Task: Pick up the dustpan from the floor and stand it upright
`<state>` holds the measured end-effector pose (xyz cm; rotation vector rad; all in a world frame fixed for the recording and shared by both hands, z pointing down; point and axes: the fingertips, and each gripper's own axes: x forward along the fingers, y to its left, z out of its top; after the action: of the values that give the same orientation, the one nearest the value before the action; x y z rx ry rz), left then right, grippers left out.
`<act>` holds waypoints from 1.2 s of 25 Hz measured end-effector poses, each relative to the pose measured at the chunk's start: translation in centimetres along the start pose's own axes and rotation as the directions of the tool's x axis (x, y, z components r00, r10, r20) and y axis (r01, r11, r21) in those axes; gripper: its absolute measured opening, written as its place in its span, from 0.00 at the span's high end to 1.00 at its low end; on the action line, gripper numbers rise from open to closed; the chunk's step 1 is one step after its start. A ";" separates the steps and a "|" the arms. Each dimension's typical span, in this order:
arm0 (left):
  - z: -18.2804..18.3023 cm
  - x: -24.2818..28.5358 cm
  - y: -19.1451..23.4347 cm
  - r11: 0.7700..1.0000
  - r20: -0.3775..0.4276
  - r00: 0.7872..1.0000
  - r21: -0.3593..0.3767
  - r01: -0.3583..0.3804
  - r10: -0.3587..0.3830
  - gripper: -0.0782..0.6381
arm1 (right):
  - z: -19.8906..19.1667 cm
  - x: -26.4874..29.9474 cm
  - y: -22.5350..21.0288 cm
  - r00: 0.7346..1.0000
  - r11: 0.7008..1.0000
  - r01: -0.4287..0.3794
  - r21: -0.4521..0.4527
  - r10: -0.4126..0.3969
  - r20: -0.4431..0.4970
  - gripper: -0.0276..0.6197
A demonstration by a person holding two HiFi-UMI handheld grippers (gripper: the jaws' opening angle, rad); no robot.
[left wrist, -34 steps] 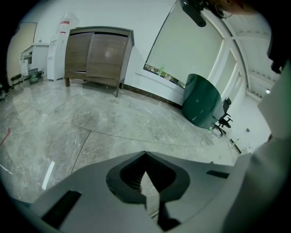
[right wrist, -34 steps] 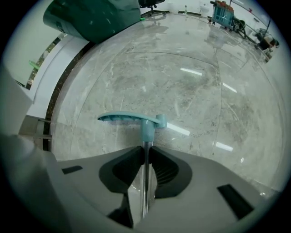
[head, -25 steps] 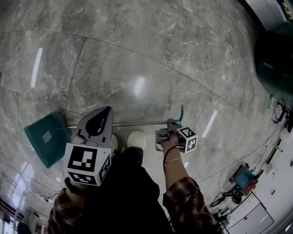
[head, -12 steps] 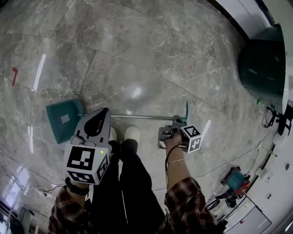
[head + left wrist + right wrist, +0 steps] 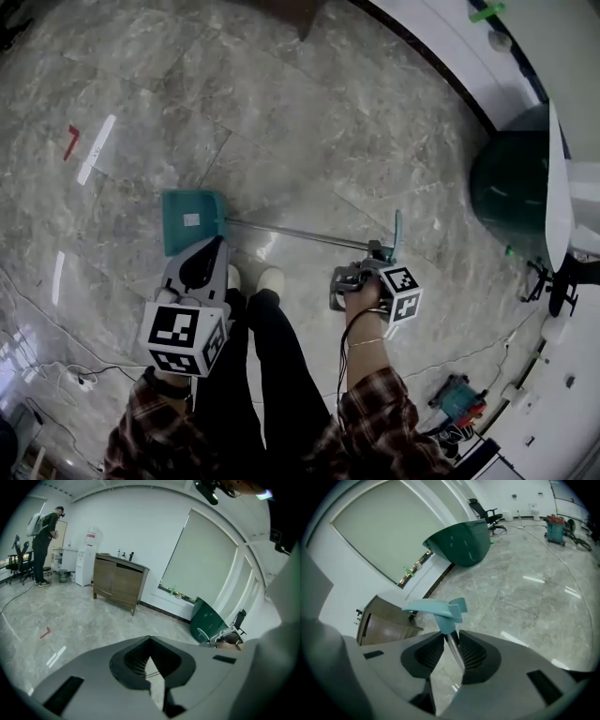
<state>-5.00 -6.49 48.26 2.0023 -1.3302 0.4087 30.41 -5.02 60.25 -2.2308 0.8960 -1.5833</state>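
Note:
The teal dustpan (image 5: 192,220) has a long metal pole (image 5: 300,234) that ends in a teal handle (image 5: 397,232). My right gripper (image 5: 377,253) grips the pole just below that handle. In the right gripper view the pole (image 5: 453,651) runs between the pads of the right gripper (image 5: 449,639), with the handle (image 5: 440,609) just past the tips; the jaws are opening. The pan end hangs low by the floor at the left. My left gripper (image 5: 214,246) hovers just in front of the pan, and the left gripper (image 5: 150,639) has its tips together, holding nothing.
A dark green bin (image 5: 511,183) lies by the white wall at the right. My shoes (image 5: 267,279) stand under the pole. Cables (image 5: 56,375) and a teal machine (image 5: 459,398) lie near the lower edges. A wooden cabinet (image 5: 119,581) and a person (image 5: 44,541) are far off.
Both grippers have risen well off the floor as the person stands up. The dustpan has come up with the right gripper, and its pan end has swung in towards the feet.

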 end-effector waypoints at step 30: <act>9.0 -22.9 7.1 0.941 0.191 0.937 -0.232 -0.247 0.293 0.89 | -20.4 -14.7 18.1 0.978 0.794 -0.120 -0.596 -0.006 -0.206 0.80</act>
<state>-22.14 1.25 30.85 1.7363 -1.7266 0.1628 2.55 -7.19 46.95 -2.4202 1.7281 -1.6791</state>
